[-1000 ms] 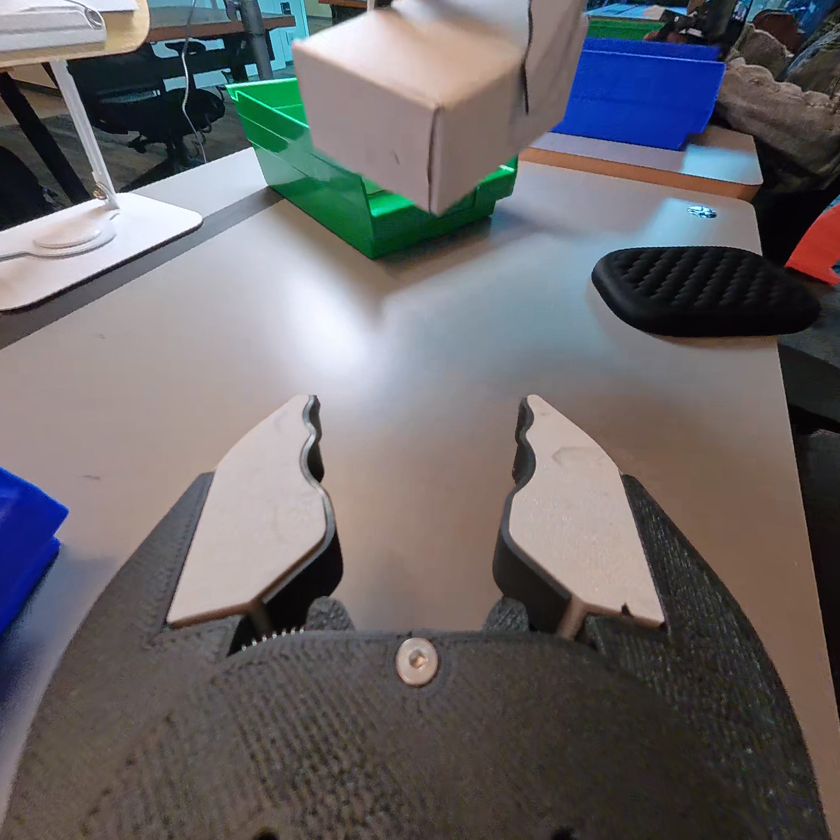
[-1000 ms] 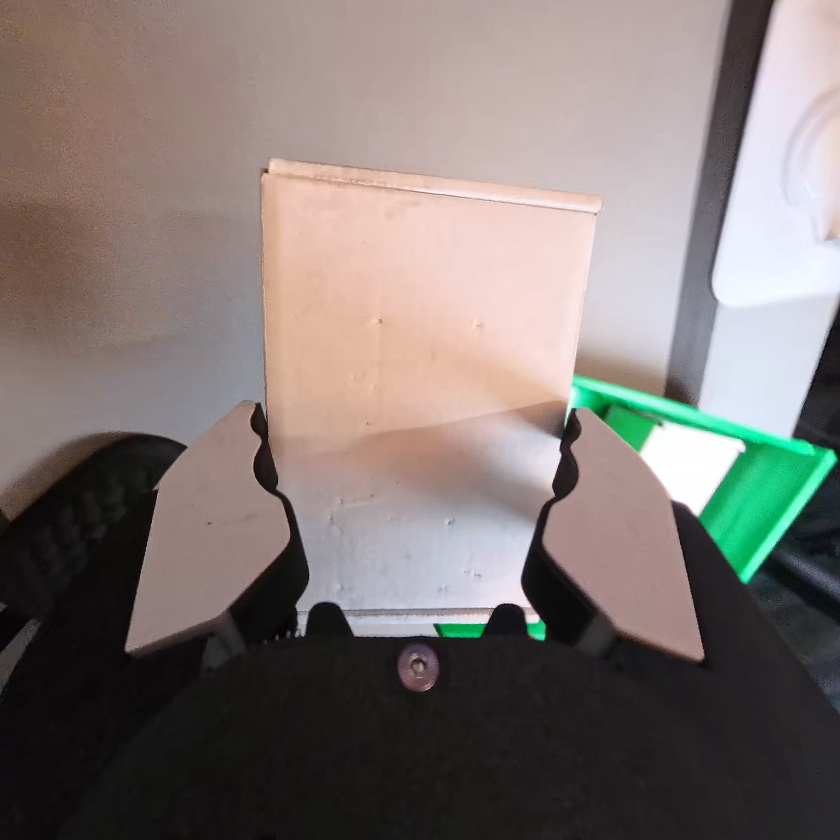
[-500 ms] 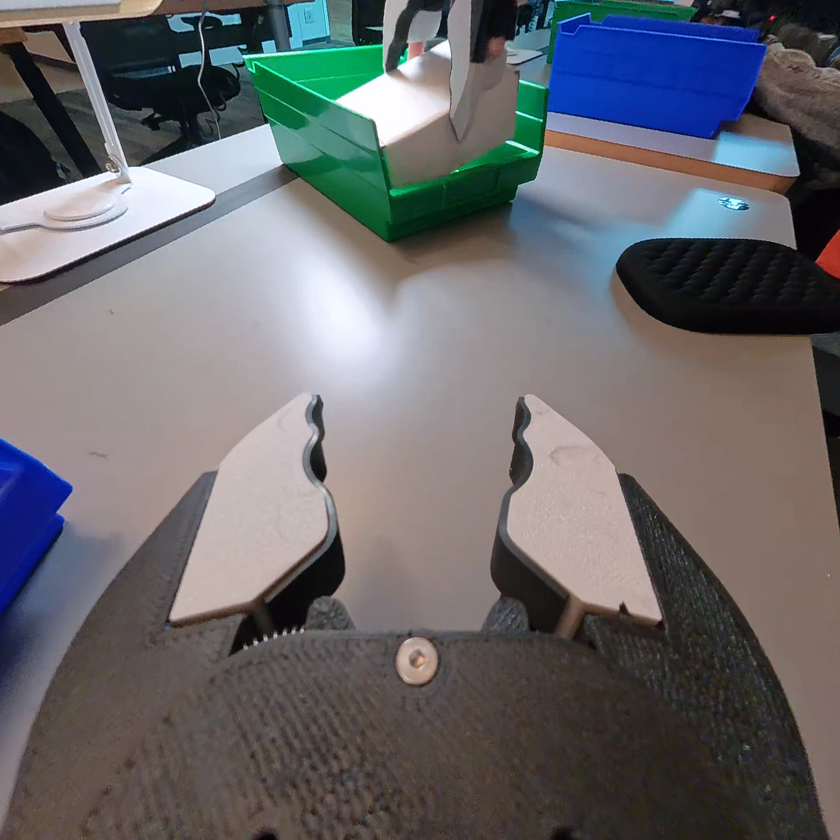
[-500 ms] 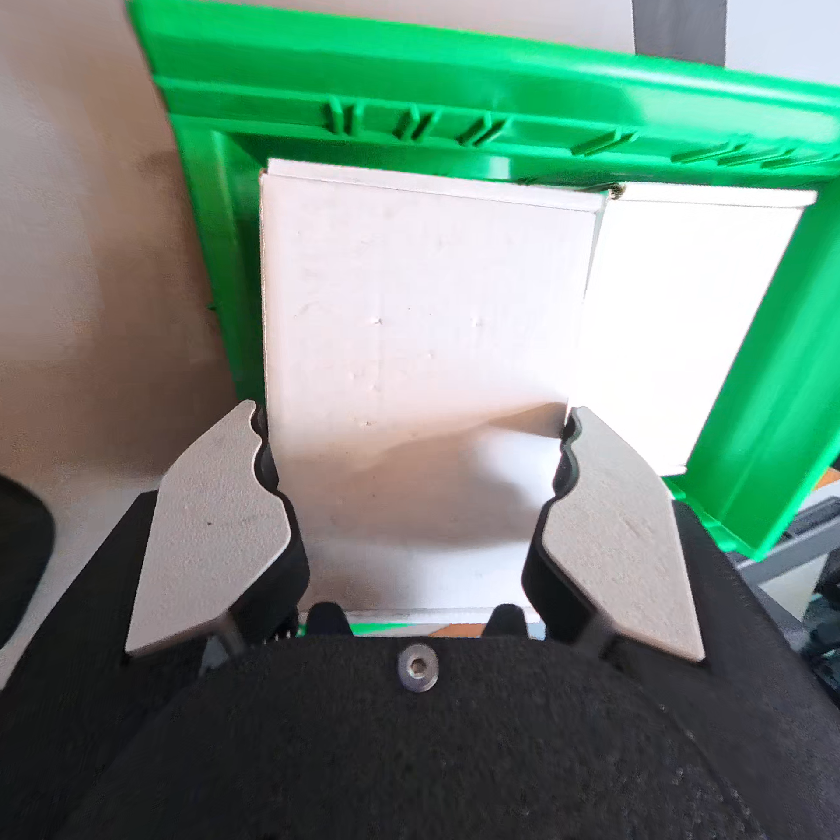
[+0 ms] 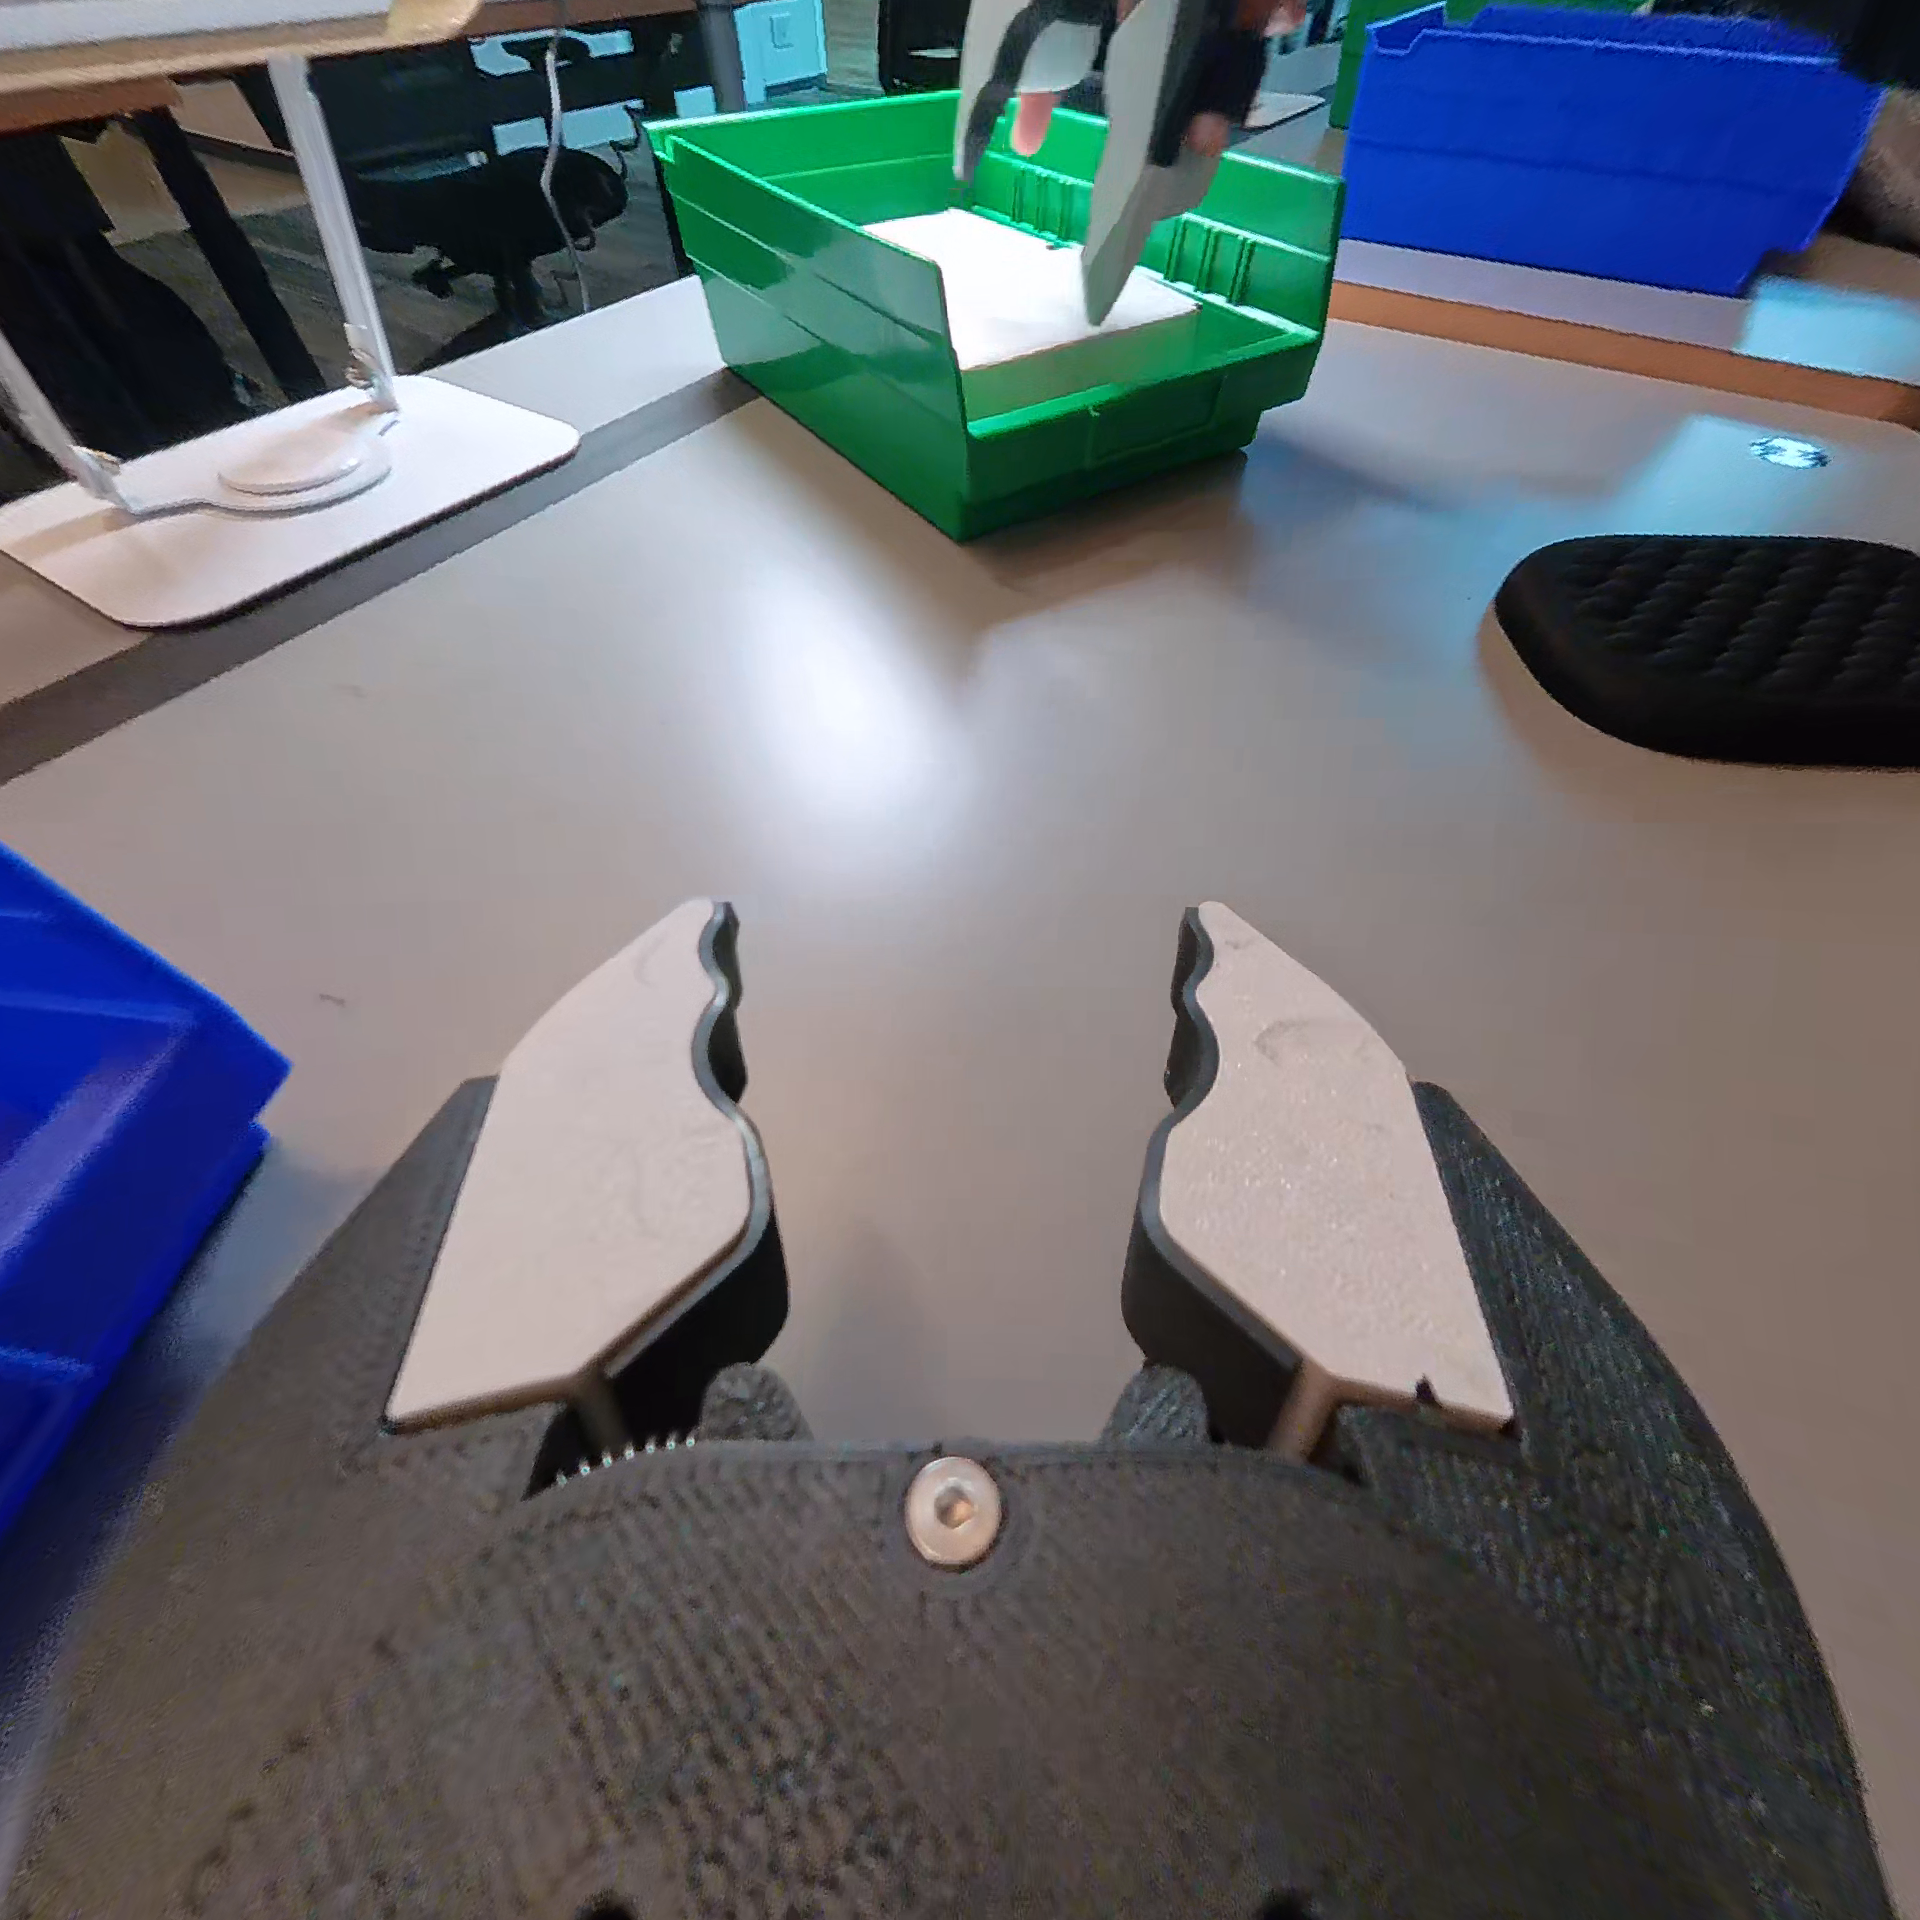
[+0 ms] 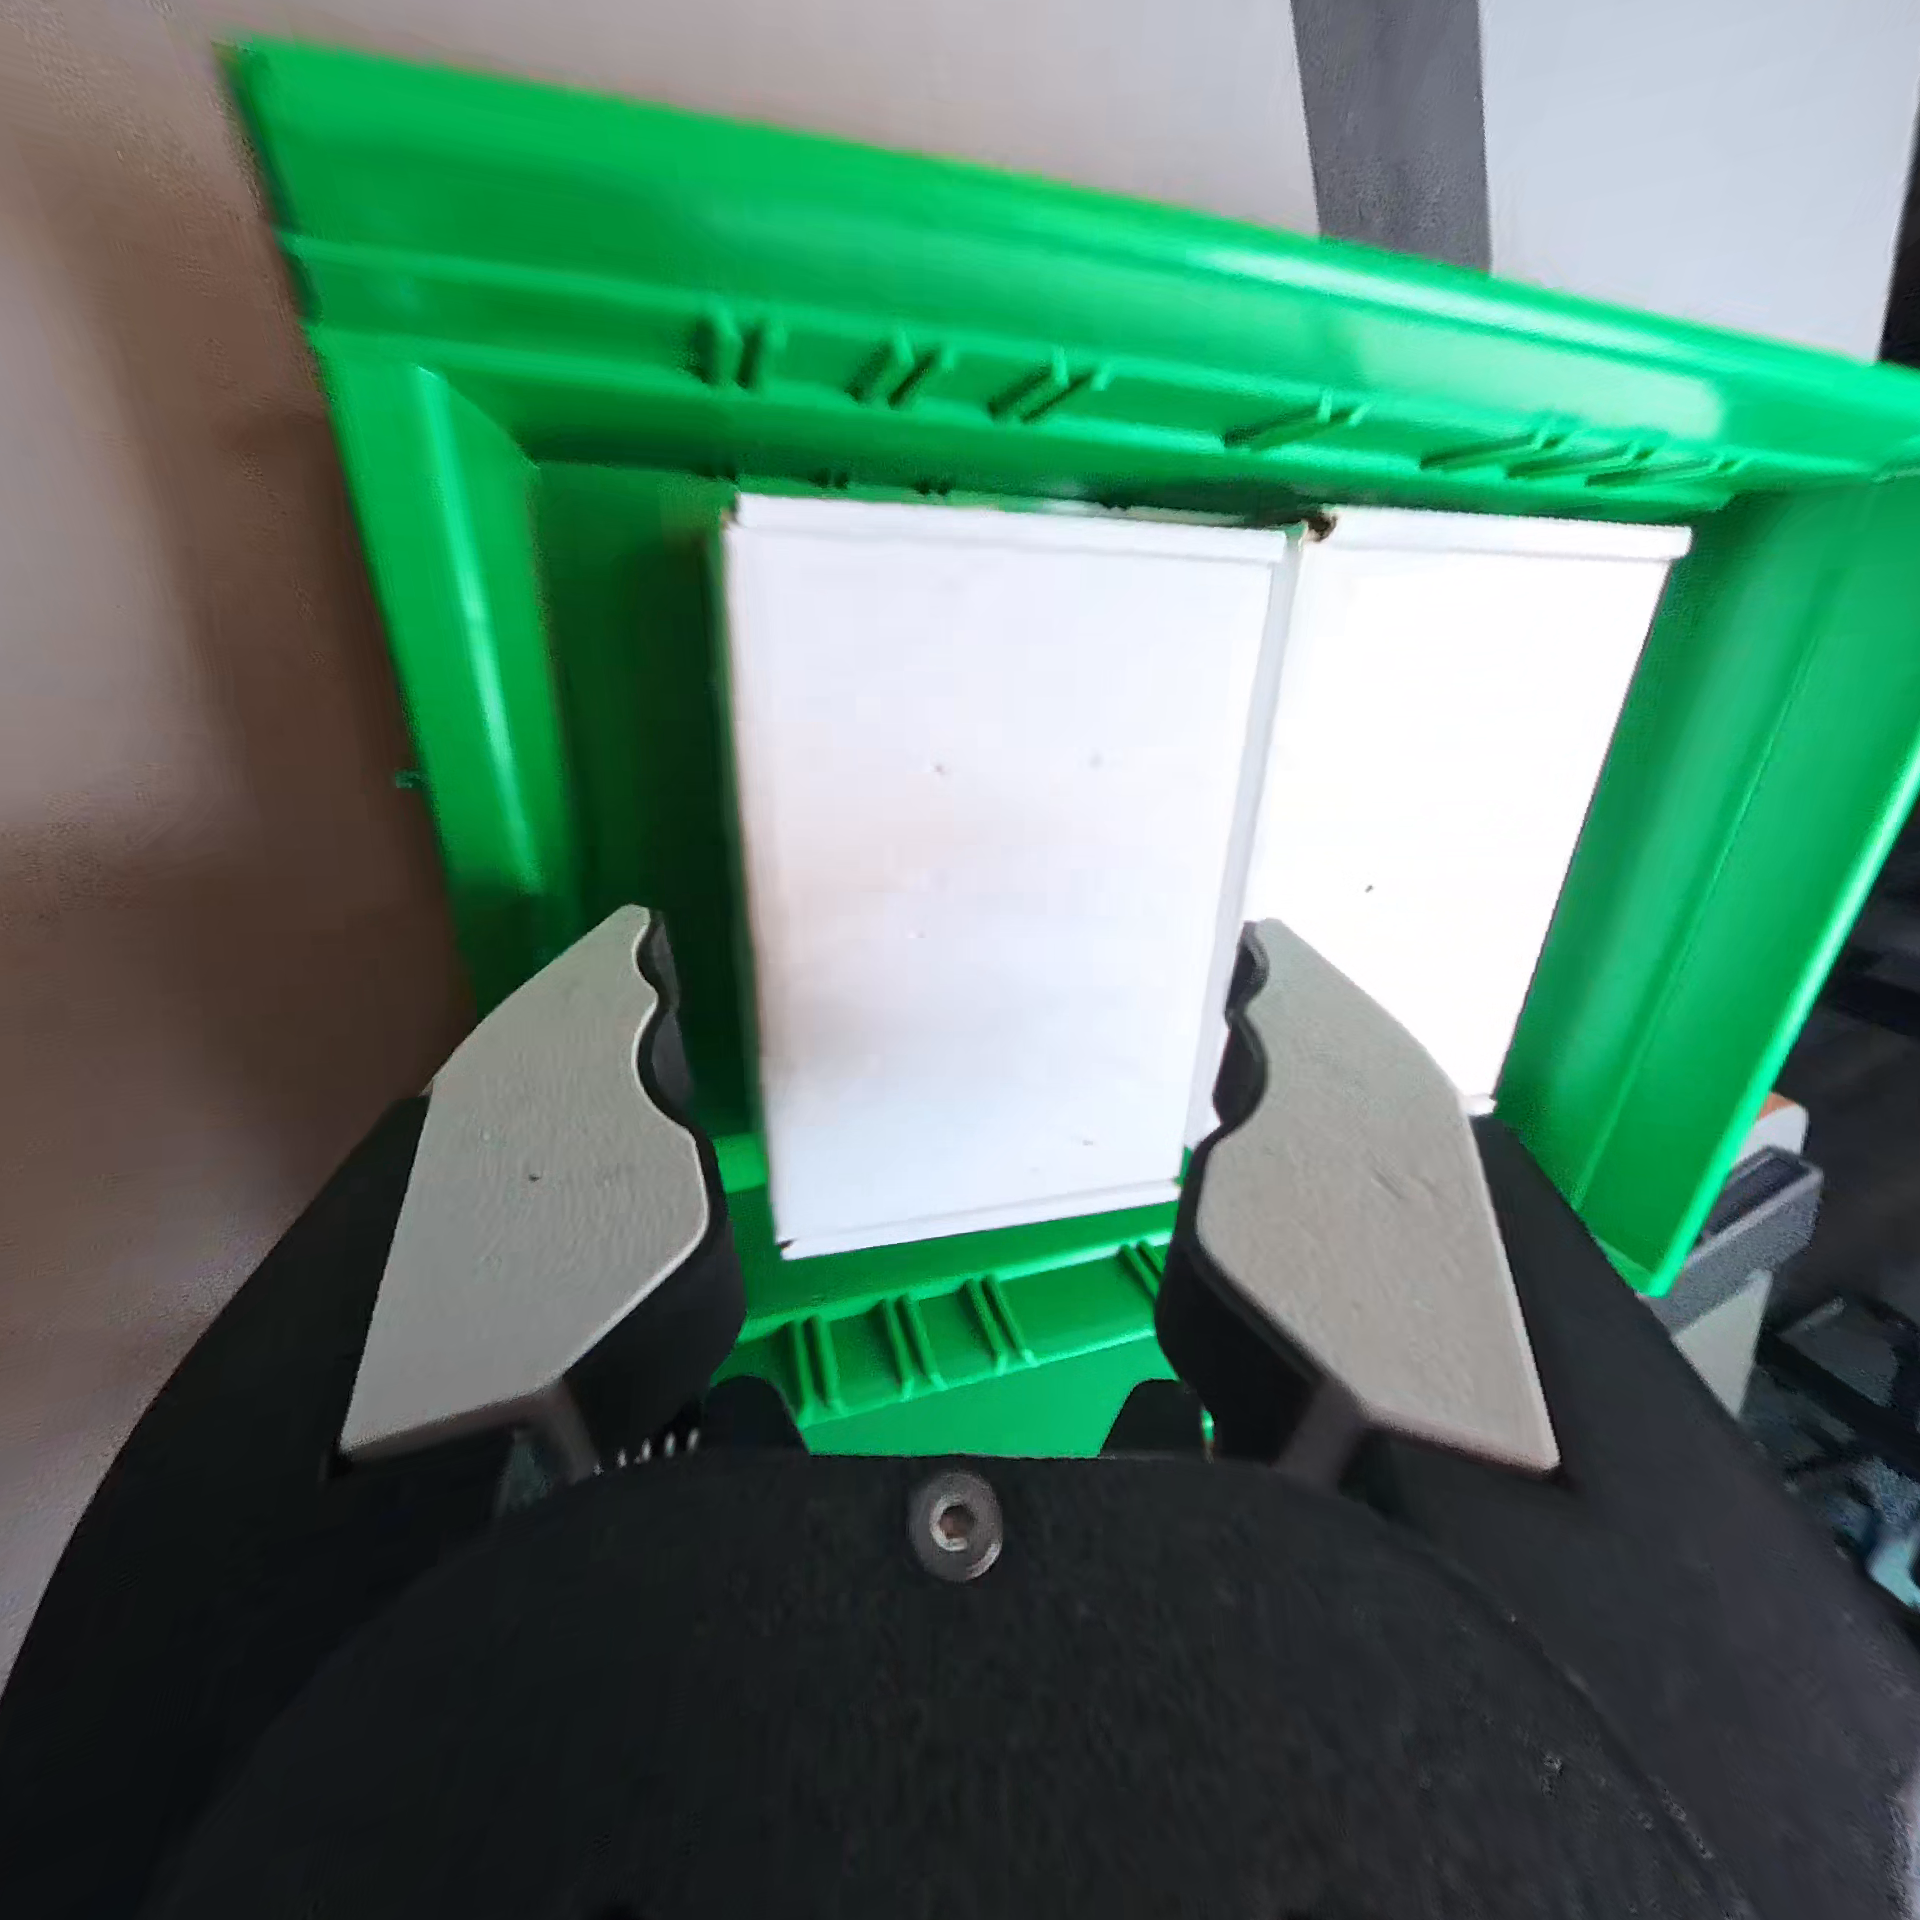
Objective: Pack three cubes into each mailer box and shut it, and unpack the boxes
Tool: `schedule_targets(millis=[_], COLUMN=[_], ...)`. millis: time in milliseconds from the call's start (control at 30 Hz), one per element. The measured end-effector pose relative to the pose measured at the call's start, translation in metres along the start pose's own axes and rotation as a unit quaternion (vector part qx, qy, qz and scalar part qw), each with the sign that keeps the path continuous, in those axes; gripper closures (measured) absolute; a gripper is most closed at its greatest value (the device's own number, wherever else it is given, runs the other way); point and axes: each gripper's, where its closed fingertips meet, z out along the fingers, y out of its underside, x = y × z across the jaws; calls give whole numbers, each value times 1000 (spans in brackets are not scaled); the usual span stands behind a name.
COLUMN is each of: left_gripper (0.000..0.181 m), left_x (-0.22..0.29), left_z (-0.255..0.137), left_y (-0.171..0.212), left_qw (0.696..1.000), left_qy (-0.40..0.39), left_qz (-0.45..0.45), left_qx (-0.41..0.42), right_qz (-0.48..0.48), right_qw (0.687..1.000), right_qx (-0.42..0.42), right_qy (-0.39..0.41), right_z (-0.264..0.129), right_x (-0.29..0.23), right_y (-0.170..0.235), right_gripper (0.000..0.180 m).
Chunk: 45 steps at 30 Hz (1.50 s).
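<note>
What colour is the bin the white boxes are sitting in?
Bright green bin; the right wrist view shows it best.

Blue bin (image 5: 94,1143) cut off at left edge, contents not visible. Black pad (image 5: 1725,649) clipped at right edge. Far blue bin (image 5: 1590,135) smeared by motion blur at its right end. Lamp (image 5: 281,478) head out of frame at top. Second box (image 6: 1455,790) partly hidden behind near box (image 6: 987,862) and bin wall (image 6: 1704,831). Box contents unseen, lids shut.
</note>
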Motion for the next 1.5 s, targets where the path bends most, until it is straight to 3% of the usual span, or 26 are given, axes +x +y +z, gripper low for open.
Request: schedule_targets(millis=[100,267,433,567,633,700,733,1033,1300,1500], left_gripper=[104,110,111,112,126,147,149,149,149,148], left_x=[-21,-100,-159,-183,-189,-186,-186,-154,-81,-64], left_z=[-10,-53,-74,-72,-70,-64,-61,-22,44,92], left_y=[-3,0,39,80,92,95,95,79,55,34], left_qw=[999,971,942,918,909,908,906,906,904,897], left_qy=[-41,-195,-218,-183,-169,-140,-137,-111,-17,13], left_qz=[23,111,105,87,90,98,106,166,258,325], left_qx=[-6,-89,-233,-340,-371,-383,-387,-373,-341,-300], right_qz=[3,-19,-46,-57,-64,-63,-64,-103,-177,-186], right_qw=[999,998,998,998,998,998,998,994,983,976], right_qx=[38,19,-22,-30,-26,-11,-1,16,45,102], right_qy=[-23,-63,-32,-22,-13,-4,-1,14,13,44], right_z=[-17,-10,17,31,35,38,39,30,9,-8], right_x=[-26,-82,-94,-93,-89,-86,-85,-119,-191,-226], right_y=[-9,2,17,12,7,0,-4,-12,-27,-42], right_gripper=[93,103,106,115,124,144,152,152,151,146])
